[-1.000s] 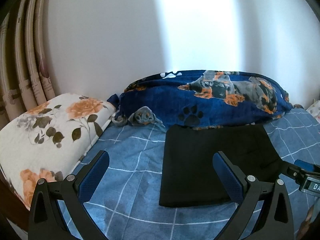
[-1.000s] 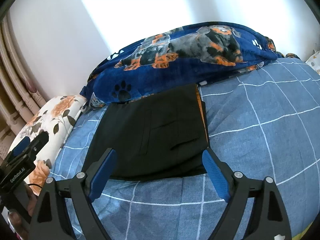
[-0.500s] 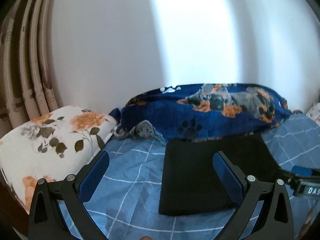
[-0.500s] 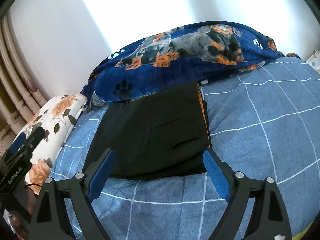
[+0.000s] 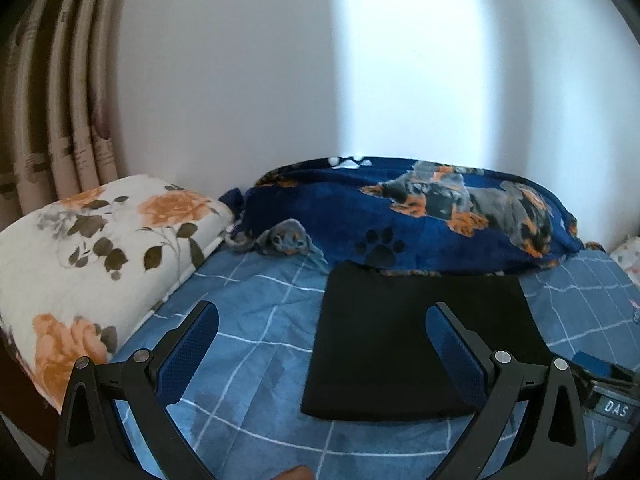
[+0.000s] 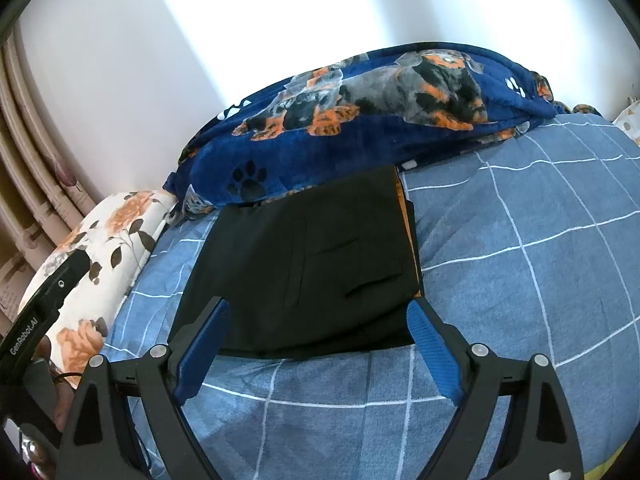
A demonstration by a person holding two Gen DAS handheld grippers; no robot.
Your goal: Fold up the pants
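You're in a home bedroom: a bed (image 5: 256,344) with a blue checked sheet, a floral pillow (image 5: 92,252), a dog-print blanket (image 5: 420,220), and curtains (image 5: 60,120) by the wall.

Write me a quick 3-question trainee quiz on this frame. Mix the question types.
1. True or false: the left claw is shut on the pants.
2. What do the pants touch at their far edge? A) floral pillow B) dog-print blanket C) curtain
3. Fill in: the pants lie folded on a blue checked ____.

Key:
1. False. Both claws, left and right, are open and hold nothing.
2. B, the blanket; the pillow lies apart, to the left.
3. Sheet.
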